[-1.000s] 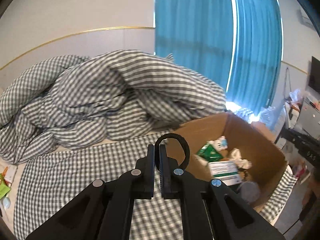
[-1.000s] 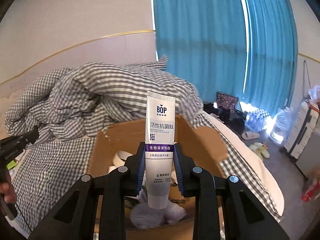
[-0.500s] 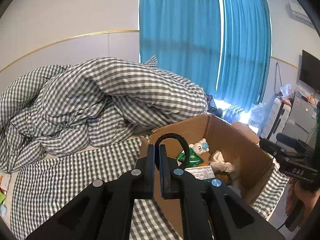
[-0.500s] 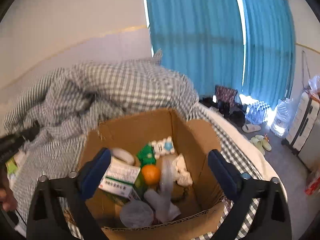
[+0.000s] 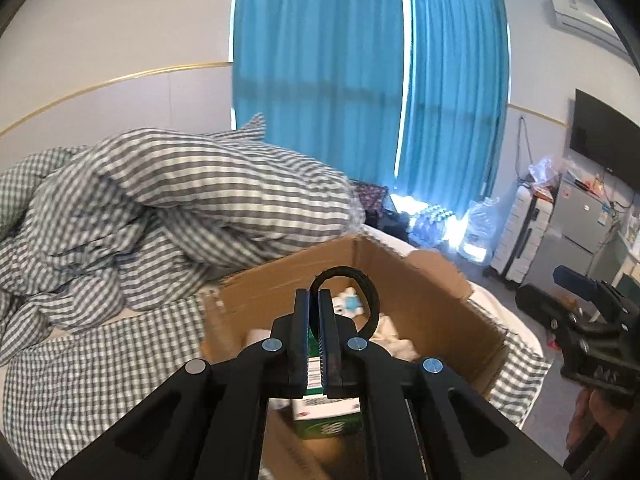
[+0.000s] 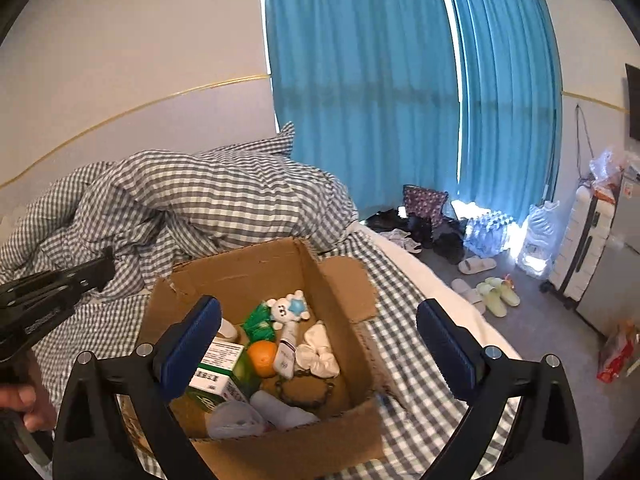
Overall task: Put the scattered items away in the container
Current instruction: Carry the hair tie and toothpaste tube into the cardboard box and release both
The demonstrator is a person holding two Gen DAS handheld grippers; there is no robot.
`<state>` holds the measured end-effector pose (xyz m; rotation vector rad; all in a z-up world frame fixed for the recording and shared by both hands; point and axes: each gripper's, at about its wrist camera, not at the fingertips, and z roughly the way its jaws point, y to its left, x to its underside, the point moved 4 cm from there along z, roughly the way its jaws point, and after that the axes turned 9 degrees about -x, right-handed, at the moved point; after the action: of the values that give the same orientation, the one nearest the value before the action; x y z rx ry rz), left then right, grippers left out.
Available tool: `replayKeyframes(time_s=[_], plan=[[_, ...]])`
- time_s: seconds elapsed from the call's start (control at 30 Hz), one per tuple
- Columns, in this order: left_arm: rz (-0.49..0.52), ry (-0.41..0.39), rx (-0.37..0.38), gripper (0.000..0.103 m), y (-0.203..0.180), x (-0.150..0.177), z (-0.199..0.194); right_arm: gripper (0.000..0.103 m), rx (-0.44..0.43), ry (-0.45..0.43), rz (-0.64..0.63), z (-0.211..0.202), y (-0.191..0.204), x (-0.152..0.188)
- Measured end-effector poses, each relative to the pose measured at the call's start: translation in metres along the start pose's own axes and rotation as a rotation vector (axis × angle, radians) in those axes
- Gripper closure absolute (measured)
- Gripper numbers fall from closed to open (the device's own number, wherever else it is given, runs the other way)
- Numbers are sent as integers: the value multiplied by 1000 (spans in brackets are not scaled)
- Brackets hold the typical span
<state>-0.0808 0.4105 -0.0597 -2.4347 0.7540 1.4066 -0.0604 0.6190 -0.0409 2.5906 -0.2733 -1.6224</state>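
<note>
Container: cardboard box (image 6: pixel 280 264) on the checked bed, near the duvet (image 6: pixel 224 196).
Stowed: toothpaste tube (image 6: pixel 287 350), orange (image 6: pixel 262 353), medicine carton (image 6: pixel 216 364), bear toy (image 6: pixel 288 306), white scrunchie (image 6: pixel 320 350).
Right gripper (image 6: pixel 318 344): jaws just opened wide, nothing between them, above the box.
Left gripper (image 5: pixel 314 336): pinched on a black hair tie (image 5: pixel 360 284), over the box's near left edge.
Outstanding: the hair tie's release into the box; whether other loose items remain cannot be told.

Bed (image 6: pixel 404 276) has gingham sheet, rumpled checked duvet (image 6: pixel 224 200) piled by wall. Teal curtains (image 6: pixel 400 80) shut. On the floor: slippers (image 6: pixel 496 296), bottled water pack (image 6: pixel 486 230), white suitcase (image 6: pixel 580 248). Wall TV (image 5: pixel 604 140), AC unit (image 5: pixel 580 20) up high, small fridge (image 5: pixel 580 216) beyond.
</note>
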Motion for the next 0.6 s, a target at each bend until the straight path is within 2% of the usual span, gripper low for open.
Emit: replayKeyframes(time_s=[0.13, 0.33, 0.4, 0.47, 0.53, 0.6], plan=[[3, 24, 32, 100, -25, -1, 16, 5, 8, -5, 7, -10, -10, 0], [24, 51, 30, 99, -47, 2, 34, 5, 22, -18, 27, -20, -25, -1], [30, 60, 29, 96, -50, 3, 38, 5, 25, -19, 31, -22, -28, -1], [35, 72, 31, 80, -51, 4, 42, 5, 27, -20, 36, -24, -29, -1], [43, 66, 3, 30, -50, 5, 43, 5, 28, -23, 37, -25, -29, -1], [35, 33, -14, 17, -48, 4, 38, 5, 29, -30, 39, -26, -29, -2]])
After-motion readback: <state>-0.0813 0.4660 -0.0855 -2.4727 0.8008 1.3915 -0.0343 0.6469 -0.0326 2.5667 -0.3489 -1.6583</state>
